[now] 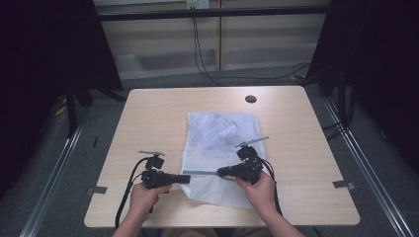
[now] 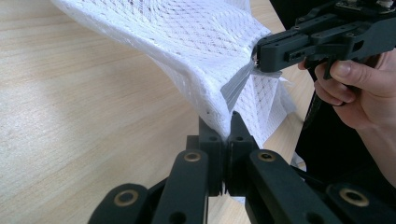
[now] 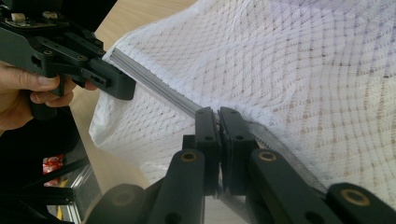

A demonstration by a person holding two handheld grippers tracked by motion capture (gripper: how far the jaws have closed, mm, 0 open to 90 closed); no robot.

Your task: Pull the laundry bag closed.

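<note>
Hands: two forearms come in at the bottom edge of the high view, one gripper in each fist.
Left gripper (image 1: 184, 178): lower centre-left of the high view, lying level and pointing right; in its own view the jaws are pressed together on the bag's zip end, low in the frame.
Right gripper (image 1: 220, 172): just right of it, pointing left, jaws clamped on the same zip strip; its own view has them pinched tight at frame centre.
Zip (image 3: 154, 86): a grey strip stretched taut between the two grips, running from upper left down to centre in the right gripper view.
Mesh bag (image 1: 217, 143): white netting, centre of the high view, its near edge lifted off the wood by both grips, the far part lying crumpled on the table (image 1: 148, 113).
Far end: a dark round plug (image 1: 251, 98) sits in the table top toward the upper right, well apart from the bag.
Risk, slip: both grips look thin, on tape and mesh edge only; pulling apart harder would probably drag the fabric out of one pair of jaws.
Risk, snag: I cannot tell where the slider sits; if mesh is bunched against the teeth, sliding along the strip could jam it.
Risk, drag: lifting higher would likely haul the whole bag toward the near edge.
</note>
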